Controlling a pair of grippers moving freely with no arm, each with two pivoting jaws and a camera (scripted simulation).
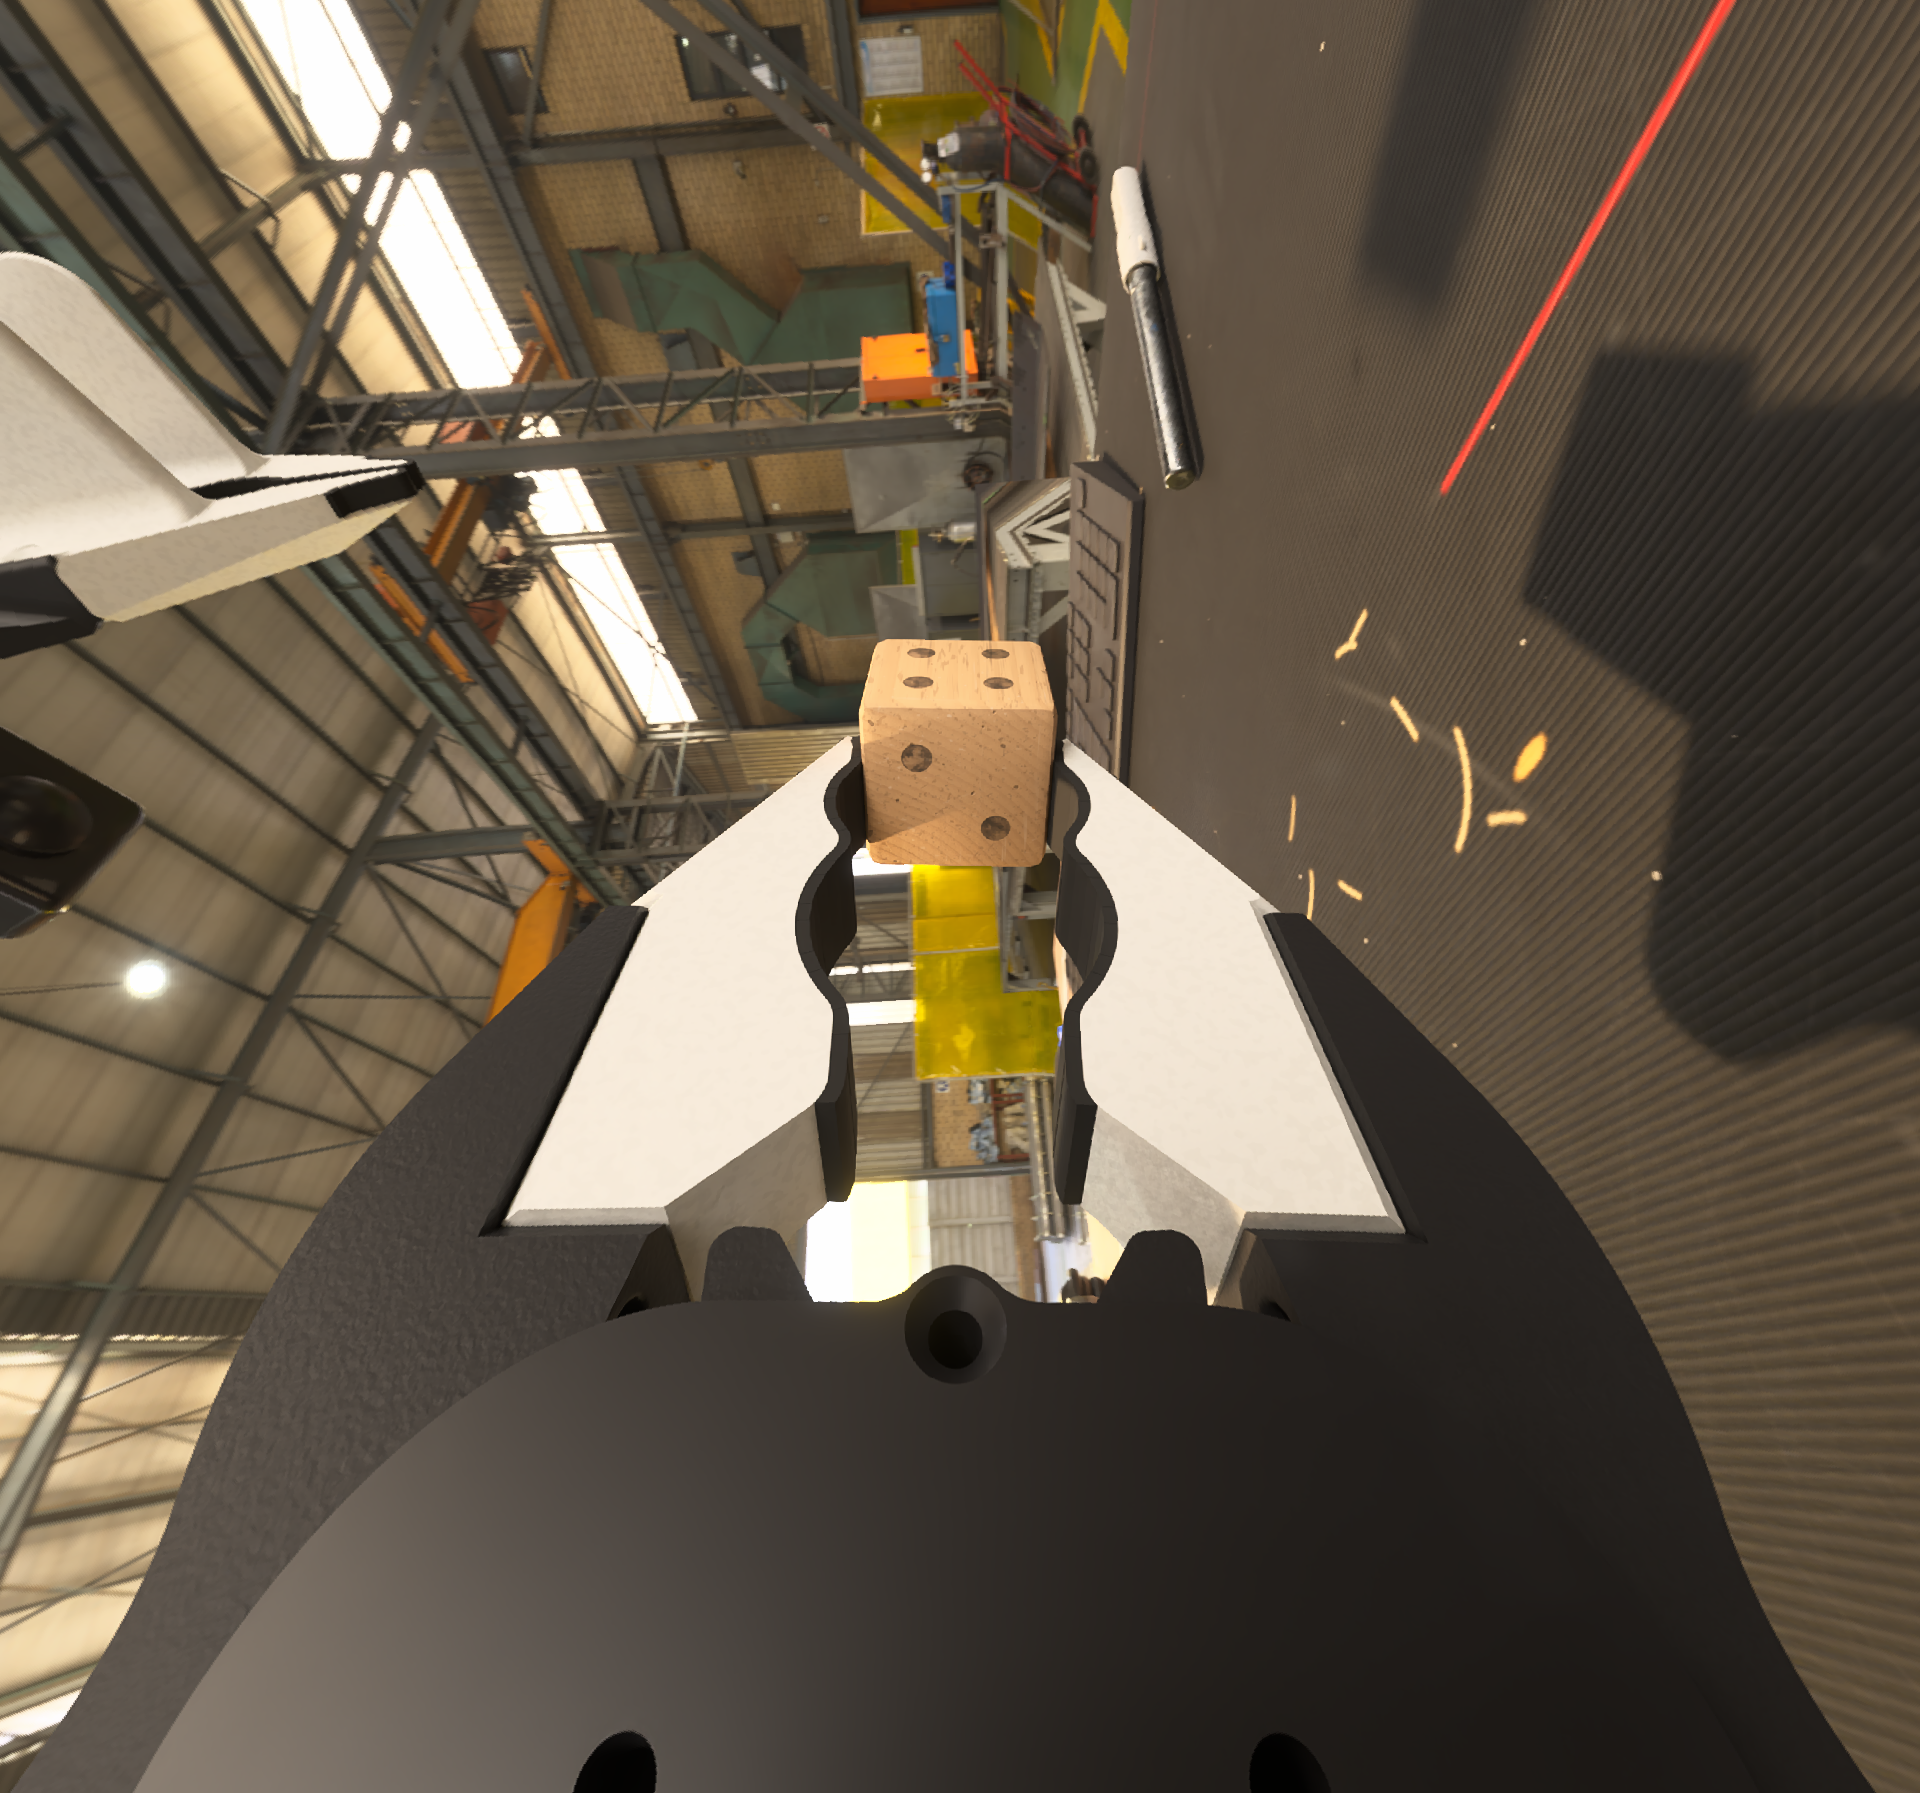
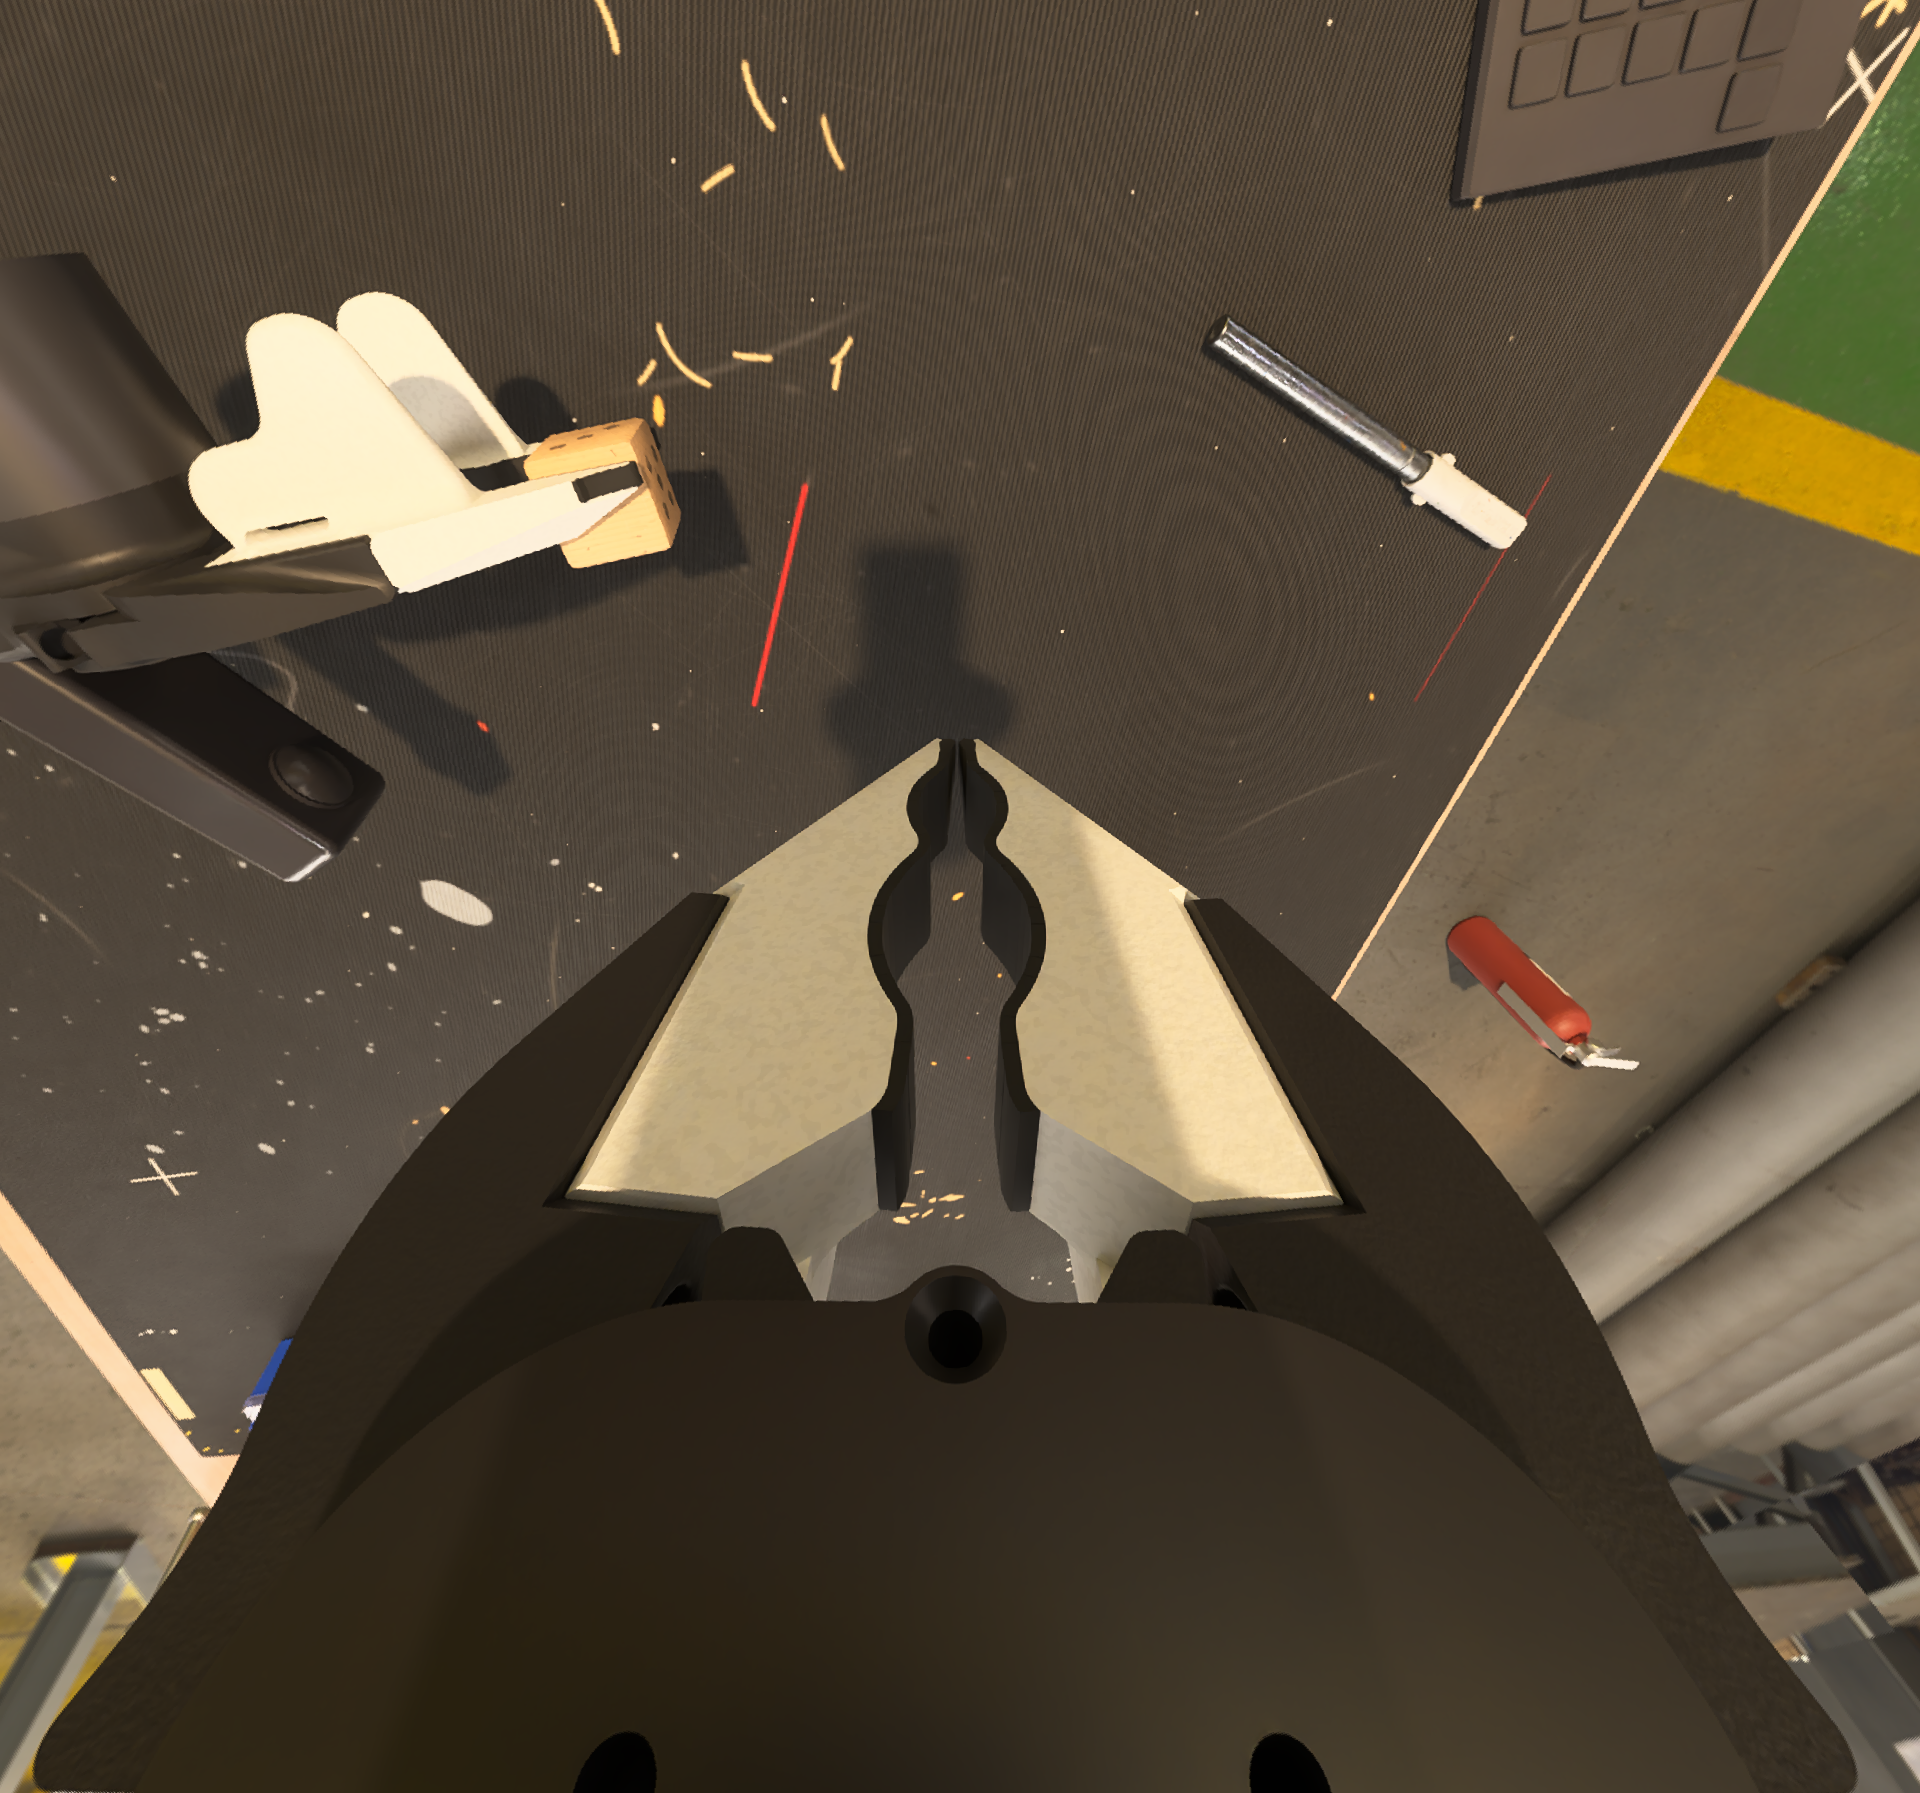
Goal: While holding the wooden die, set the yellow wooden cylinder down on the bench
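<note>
My left gripper (image 1: 958, 751) is shut on a wooden die (image 1: 951, 787), held in the air beside the dark bench mat (image 1: 1351, 1068). The right wrist view shows that gripper (image 2: 608, 488) with the die (image 2: 652, 507) above the mat (image 2: 1039, 455), casting a shadow. My right gripper (image 2: 958, 746) is shut with nothing between its fingers, above the mat. Its white fingers also show at the left of the left wrist view (image 1: 395, 488). No yellow wooden cylinder shows in either view.
A metal rod with a white handle (image 2: 1361, 434) lies on the mat, also in the left wrist view (image 1: 1153, 330). A dark gridded tray (image 2: 1662, 18) sits near the bench edge. A red-handled tool (image 2: 1522, 990) lies on the floor beyond the bench's edge.
</note>
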